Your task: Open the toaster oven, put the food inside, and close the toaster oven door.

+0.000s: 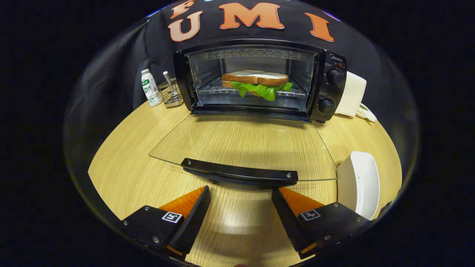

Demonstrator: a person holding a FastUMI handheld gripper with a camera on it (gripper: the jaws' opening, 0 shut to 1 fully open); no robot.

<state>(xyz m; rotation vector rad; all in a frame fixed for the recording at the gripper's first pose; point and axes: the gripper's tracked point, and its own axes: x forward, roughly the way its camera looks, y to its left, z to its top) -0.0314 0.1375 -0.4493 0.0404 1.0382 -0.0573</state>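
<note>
Sandwich (255,83) sits on the rack inside the toaster oven (259,79) at the far side of the table (122,174), so the loading looks done. The glass door (241,146) lies folded down flat toward us, handle (239,172) at its near edge. The gripper (241,202) hangs just short of that handle, fingers spread wide and empty, likely lined up to lift the door shut. A white dish (360,185) waits on the right.

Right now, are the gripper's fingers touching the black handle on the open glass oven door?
Apart. In the gripper view, bare wooden tabletop shows between the open gripper and the handle.
</note>
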